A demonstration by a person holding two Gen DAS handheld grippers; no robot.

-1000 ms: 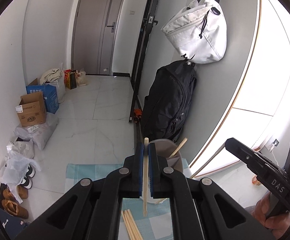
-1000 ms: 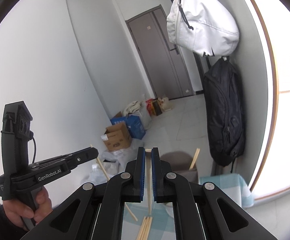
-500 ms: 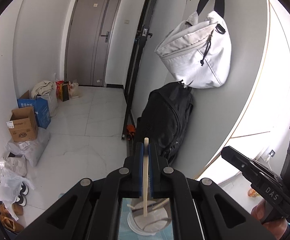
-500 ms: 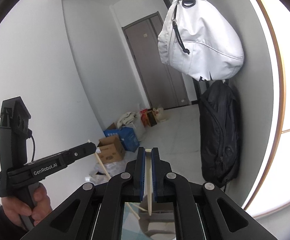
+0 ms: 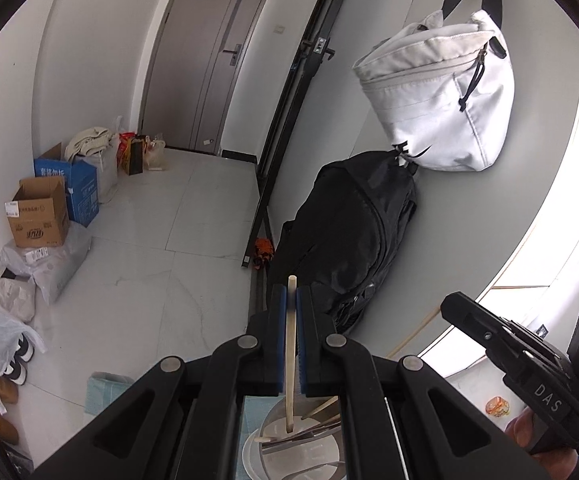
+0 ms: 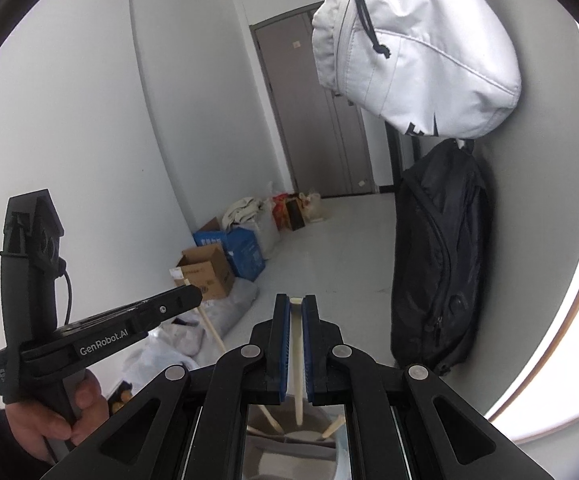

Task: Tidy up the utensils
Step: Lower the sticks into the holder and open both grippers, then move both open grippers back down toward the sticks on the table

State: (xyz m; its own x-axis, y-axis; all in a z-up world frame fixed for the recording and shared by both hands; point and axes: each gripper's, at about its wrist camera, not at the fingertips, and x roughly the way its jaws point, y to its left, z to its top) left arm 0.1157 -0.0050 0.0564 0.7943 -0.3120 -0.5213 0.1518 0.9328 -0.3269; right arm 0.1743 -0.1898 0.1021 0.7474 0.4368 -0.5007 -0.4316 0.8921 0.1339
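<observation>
In the left wrist view my left gripper (image 5: 289,292) is shut on a pale wooden chopstick (image 5: 290,360). The stick stands nearly upright, and its lower end hangs over a round utensil holder (image 5: 249,454) with several utensils inside. My right gripper (image 6: 296,300) is shut on a second chopstick (image 6: 297,364), whose lower end dips into the same holder (image 6: 289,446). Each gripper shows side-on in the other's view: the right gripper (image 5: 449,308) with its stick (image 5: 413,334), and the left gripper (image 6: 195,296) with its stick (image 6: 209,326). A hand holds each handle.
A white bag (image 5: 445,96) hangs on the wall above a black backpack (image 5: 349,232). Cardboard boxes (image 5: 39,218), bags and shoes line the left wall. A grey door (image 5: 205,60) closes the hallway. A teal cloth (image 5: 105,388) covers the table.
Both grippers have moved forward with their chopsticks. The loose chopsticks on the cloth have slid out of view, and the holder now lies right beneath both held sticks.
</observation>
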